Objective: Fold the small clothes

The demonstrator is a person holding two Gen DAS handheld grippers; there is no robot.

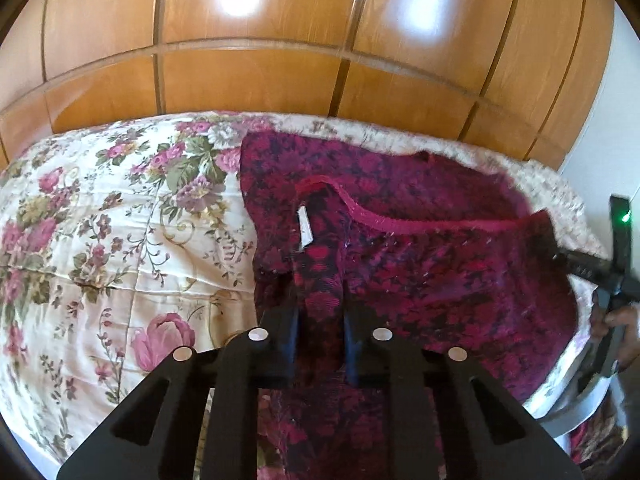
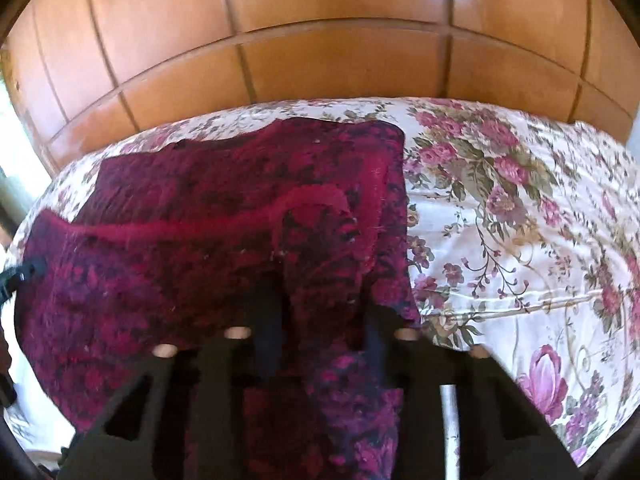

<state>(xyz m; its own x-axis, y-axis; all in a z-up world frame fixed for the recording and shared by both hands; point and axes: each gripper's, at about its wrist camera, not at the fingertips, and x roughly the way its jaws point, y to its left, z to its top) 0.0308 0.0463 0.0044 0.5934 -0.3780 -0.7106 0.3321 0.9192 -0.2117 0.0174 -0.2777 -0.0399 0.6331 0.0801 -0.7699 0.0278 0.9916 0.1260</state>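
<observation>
A dark red and purple patterned knit garment (image 1: 420, 248) lies spread on a floral bedspread (image 1: 100, 216), with a red neckline trim (image 1: 400, 224) and a white label (image 1: 305, 226). My left gripper (image 1: 320, 322) is shut on a raised fold of the garment at its near left shoulder. At the far right of the left wrist view, the right gripper (image 1: 576, 264) grips the garment's other corner. In the right wrist view my right gripper (image 2: 324, 320) pinches a bunched fold of the garment (image 2: 200, 264), and the left gripper (image 2: 20, 276) shows at the left edge.
Glossy wooden panelled doors (image 1: 280, 60) stand just behind the bed. The bedspread (image 2: 520, 240) extends bare to either side of the garment. A person's hand (image 1: 624, 320) holds the right gripper's handle at the bed's right edge.
</observation>
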